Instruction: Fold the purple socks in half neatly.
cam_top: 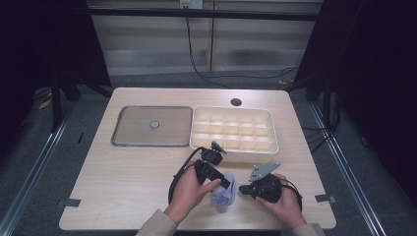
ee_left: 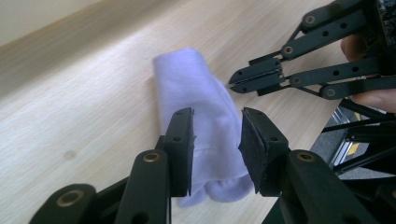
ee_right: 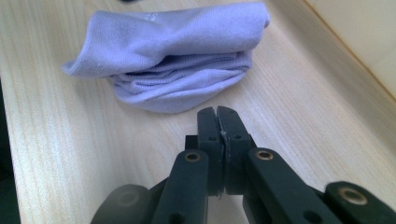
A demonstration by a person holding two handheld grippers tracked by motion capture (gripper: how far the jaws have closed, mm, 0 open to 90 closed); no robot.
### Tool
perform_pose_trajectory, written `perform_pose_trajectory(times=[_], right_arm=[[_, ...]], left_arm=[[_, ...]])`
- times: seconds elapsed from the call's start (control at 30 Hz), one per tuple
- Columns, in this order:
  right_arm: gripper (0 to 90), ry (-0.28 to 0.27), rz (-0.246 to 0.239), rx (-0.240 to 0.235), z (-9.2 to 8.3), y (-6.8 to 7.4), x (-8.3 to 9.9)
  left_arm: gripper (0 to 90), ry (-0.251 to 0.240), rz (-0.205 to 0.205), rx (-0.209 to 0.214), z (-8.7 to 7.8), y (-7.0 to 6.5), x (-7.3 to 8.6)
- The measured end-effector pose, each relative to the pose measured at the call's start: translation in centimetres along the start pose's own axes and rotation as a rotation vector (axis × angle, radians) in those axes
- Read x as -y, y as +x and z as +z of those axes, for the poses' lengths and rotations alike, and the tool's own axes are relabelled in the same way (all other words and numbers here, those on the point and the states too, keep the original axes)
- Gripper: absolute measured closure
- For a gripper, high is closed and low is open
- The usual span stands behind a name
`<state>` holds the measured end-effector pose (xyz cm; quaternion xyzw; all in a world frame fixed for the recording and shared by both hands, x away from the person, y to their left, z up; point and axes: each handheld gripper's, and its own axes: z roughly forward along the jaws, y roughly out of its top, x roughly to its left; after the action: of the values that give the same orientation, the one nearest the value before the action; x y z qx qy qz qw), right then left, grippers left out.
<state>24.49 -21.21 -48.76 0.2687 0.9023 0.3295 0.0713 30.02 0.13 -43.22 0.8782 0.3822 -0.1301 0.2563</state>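
the high view looks forward and down from above the near edge of the wooden table (cam_top: 123,172), taking in its whole top. the left gripper view and right gripper view sit low and close over the tabletop, facing the folded lilac cloth (ee_left: 205,116) from opposite sides. all three share that cloth (cam_top: 223,196) (ee_right: 173,56) and the wood around it.

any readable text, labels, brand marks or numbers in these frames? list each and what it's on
None readable.
Circuit board at the top of the right gripper, seen in the left gripper view: faint pale specks, too small and blurred to read.
Small round item on the metal tray: no legible marking at this size.
Lilac cloth, divided bin, left gripper jaws: no print visible.
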Motion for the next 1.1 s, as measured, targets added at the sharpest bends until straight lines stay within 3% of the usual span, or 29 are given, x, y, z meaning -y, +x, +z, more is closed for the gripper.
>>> perform_pose_trajectory(times=[0.23, 0.43, 0.8, 0.97, 1.1], right_arm=[[85.3, -0.007, 0.019, 0.0, -0.3, 0.0, 0.0], [82.8, -0.002, 0.036, 0.013, -0.5, 0.0, 0.0], [78.3, -0.003, 0.055, 0.02, -0.8, -0.4, 0.2], [76.4, -0.007, 0.074, 0.027, -1.1, -0.6, 0.3], [74.7, -0.014, 0.099, 0.019, -1.2, -0.8, 0.4]], left_arm=[[62.6, -0.011, -0.023, -0.024, -0.1, 1.4, 0.6], [61.4, 0.028, -0.035, -0.03, 1.0, 2.3, 1.5], [59.0, 0.034, -0.004, 0.017, 2.6, 0.4, 2.2], [56.1, 0.038, -0.001, 0.032, 3.1, 0.3, 2.3], [52.6, 0.023, 0.005, 0.035, 2.5, 0.7, 2.3]])
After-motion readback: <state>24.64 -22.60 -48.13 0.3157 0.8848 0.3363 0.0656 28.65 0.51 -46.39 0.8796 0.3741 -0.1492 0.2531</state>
